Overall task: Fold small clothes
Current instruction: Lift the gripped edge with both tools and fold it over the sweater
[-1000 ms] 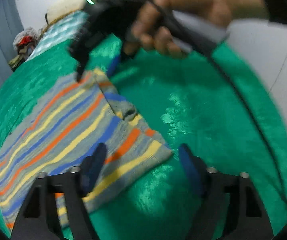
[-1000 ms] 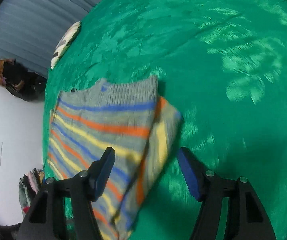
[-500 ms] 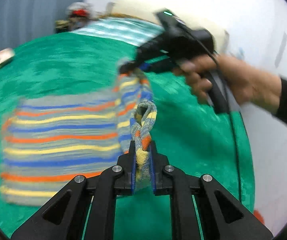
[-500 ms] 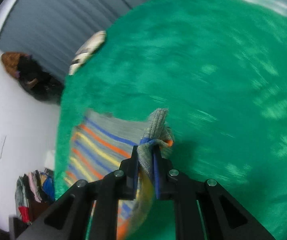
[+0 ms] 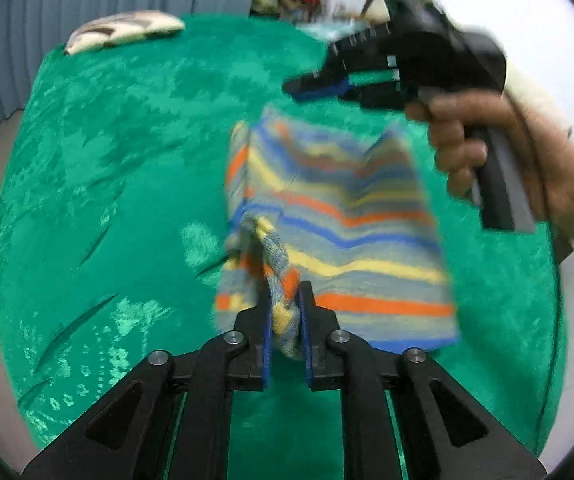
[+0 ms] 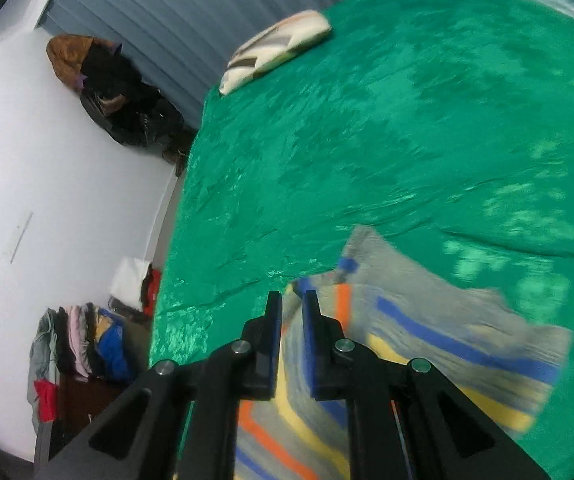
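A small striped knit garment, grey with orange, yellow and blue bands, hangs lifted above the green bed cover. My left gripper is shut on a bunched corner of it. My right gripper is nearly closed with the garment's edge between the fingers; in the left wrist view the right gripper shows just above the garment's far edge, held by a hand. The cloth is blurred by motion.
A folded cream and brown cloth lies at the far edge of the bed, and it also shows in the right wrist view. Piles of clothes sit on the floor by the white wall. A dark coat hangs near the curtain.
Both grippers closed on the garment's corners, lifted it off the bed, and swung it round; it now hangs in the air instead of lying flat.
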Demonstrator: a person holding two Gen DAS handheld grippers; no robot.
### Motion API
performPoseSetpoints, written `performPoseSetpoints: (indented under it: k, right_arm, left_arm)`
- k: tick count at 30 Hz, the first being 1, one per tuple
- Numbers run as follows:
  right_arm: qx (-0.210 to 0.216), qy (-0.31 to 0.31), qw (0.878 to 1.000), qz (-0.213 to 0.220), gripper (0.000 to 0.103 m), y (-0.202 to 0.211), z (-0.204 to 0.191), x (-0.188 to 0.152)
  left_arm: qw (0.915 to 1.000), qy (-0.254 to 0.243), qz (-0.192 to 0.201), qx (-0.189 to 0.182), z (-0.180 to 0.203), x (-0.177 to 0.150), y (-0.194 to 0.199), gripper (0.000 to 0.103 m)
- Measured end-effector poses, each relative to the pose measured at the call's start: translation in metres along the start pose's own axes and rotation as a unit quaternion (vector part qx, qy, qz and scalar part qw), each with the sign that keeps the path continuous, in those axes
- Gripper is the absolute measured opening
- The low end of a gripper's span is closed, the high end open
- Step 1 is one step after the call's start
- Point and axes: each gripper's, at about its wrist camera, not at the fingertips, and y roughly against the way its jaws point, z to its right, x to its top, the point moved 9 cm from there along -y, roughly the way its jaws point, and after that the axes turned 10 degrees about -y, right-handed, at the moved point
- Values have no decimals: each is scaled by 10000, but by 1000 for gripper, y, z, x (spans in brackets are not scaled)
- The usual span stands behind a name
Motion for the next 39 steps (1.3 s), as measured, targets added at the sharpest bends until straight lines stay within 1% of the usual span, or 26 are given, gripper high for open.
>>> performPoseSetpoints:
  k: [1,2,3,4,6,9,12,15,16,18,19,20,21,22,23,25,26,27,29,30,31,33,35,36,38,39]
  right_arm:
    - [-7,-28,10000,20,14,-6,0,-1]
    - [31,-119,9999,95,17,-9,2,-2]
    - [48,-212,9996,168,31,-7,6,-3]
    - [46,-274,9993,236,44,-3,10,-4]
    - [-129,-232,9985,474,47,20,21,-11]
    - [-509,79,9962,705,47,67,39,-32]
    - [-1068,518,9906,673,47,97,53,-61]
    - [-1350,1079,9831,604,41,108,45,-88]
    - [-1288,1243,9820,603,40,105,37,-96]
    - [-1069,1335,9837,556,40,94,30,-103]
    - [-952,1282,9858,524,40,84,31,-105]
    - [-862,1032,9899,439,40,68,45,-106]
    - [-927,711,9930,193,35,50,63,-109]
    - [-1090,360,9932,-194,21,30,86,-116]
    - [-1170,129,9928,-208,17,25,101,-117]
    - [-989,20,9950,122,21,45,95,-107]
    - [-1018,77,9940,383,24,59,89,-101]
    - [-1091,194,9916,662,32,74,83,-93]
    - [-1293,267,9873,879,33,88,77,-84]
    - [-1354,290,9867,857,33,91,73,-85]
    - [-1380,326,9863,840,33,94,68,-89]
    - [-1450,483,9851,783,33,100,54,-110]
    - [-1471,508,9857,653,35,96,49,-142]
    - [-1494,374,9870,456,40,84,54,-161]
    - [-1651,118,9862,-100,41,52,75,-202]
    - [-1752,164,9844,65,41,52,77,-205]
  left_arm:
    - [9999,34,-64,90,-3,2,-1,31]
    - [9996,112,-96,241,-11,1,-1,50]
    - [9993,194,-55,330,-19,-2,5,64]
    - [9990,246,28,365,-25,-3,14,67]
    - [9986,290,191,410,-34,1,32,68]
    - [9990,176,411,22,-38,24,39,68]
    - [9959,72,295,-847,-21,59,9,68]
    - [9919,-395,270,-1175,-3,89,-32,63]
    - [9918,-640,189,-1089,3,92,-45,56]
    - [9941,-1031,-184,-284,-3,93,-76,17]
    - [9932,-1089,-379,181,-16,91,-92,15]
    - [9931,-1020,-438,367,-27,90,-100,19]
    - [9941,-883,-458,430,-38,90,-103,27]
    - [9941,-806,-461,567,-46,92,-98,28]
    - [9941,-748,-417,670,-52,92,-89,28]
    - [9976,-574,-42,384,-54,98,-57,46]
    - [9983,-519,45,251,-51,98,-47,65]
    - [9987,-487,128,54,-45,95,-34,73]
    - [9974,-584,164,-388,-25,75,-9,74]
    - [9969,-629,137,-461,-20,67,-5,74]
    - [9968,-702,49,-390,-15,50,-2,74]
    - [9951,-917,-290,212,-22,21,-17,74]
    - [9918,-996,-572,559,-33,4,-39,72]
    - [9923,-907,-630,562,-39,-2,-46,73]
    - [9935,-773,-620,560,-40,-1,-37,75]
    - [9938,-713,-615,584,-39,2,-28,76]
